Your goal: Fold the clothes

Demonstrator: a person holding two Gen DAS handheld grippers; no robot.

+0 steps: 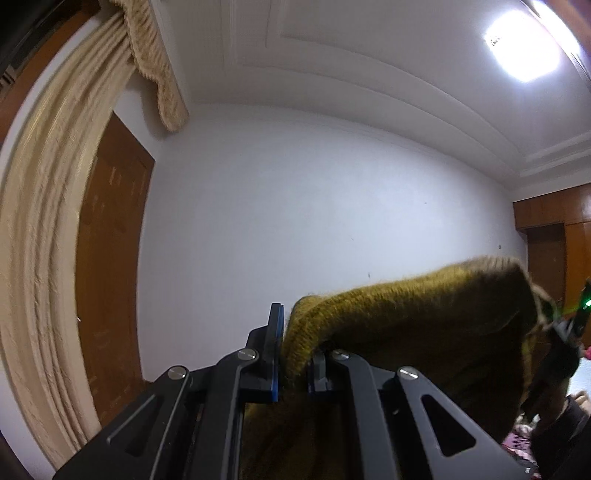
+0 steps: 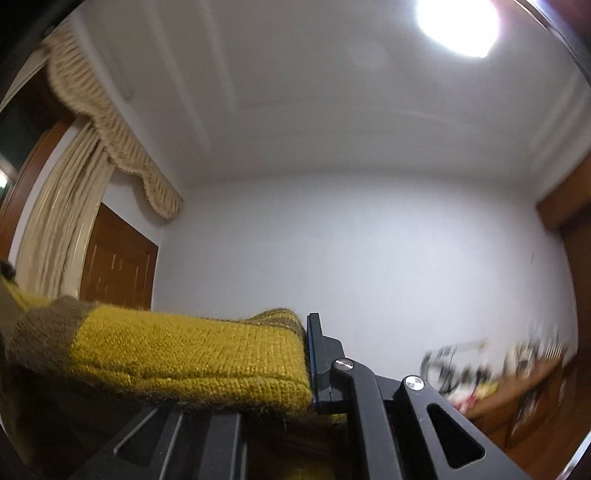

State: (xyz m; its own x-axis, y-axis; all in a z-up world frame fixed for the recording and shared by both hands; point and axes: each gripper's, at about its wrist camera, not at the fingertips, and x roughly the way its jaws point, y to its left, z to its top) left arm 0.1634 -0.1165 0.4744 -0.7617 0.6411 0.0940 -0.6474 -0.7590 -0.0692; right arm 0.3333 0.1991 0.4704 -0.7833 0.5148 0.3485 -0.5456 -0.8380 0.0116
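Note:
A mustard-yellow knit sweater (image 1: 406, 314) hangs in the air against the white wall. In the left wrist view my left gripper (image 1: 295, 354) is shut on a folded edge of it, and the knit drapes off to the right. There it reaches my other gripper (image 1: 569, 332), partly visible with a green light. In the right wrist view my right gripper (image 2: 291, 354) is shut on the sweater (image 2: 192, 358). The thick folded knit, with an olive-brown patch, stretches left and hides the left finger. Only the right finger (image 2: 319, 354) with its blue pad shows.
A beige curtain (image 1: 48, 229) with a fringed valance and a wooden door (image 1: 110, 266) stand at the left. A wooden wardrobe (image 1: 554, 229) stands at the right. A ceiling lamp (image 2: 458, 22) glares overhead. A blurred cluttered wooden shelf (image 2: 498, 376) lies low on the right.

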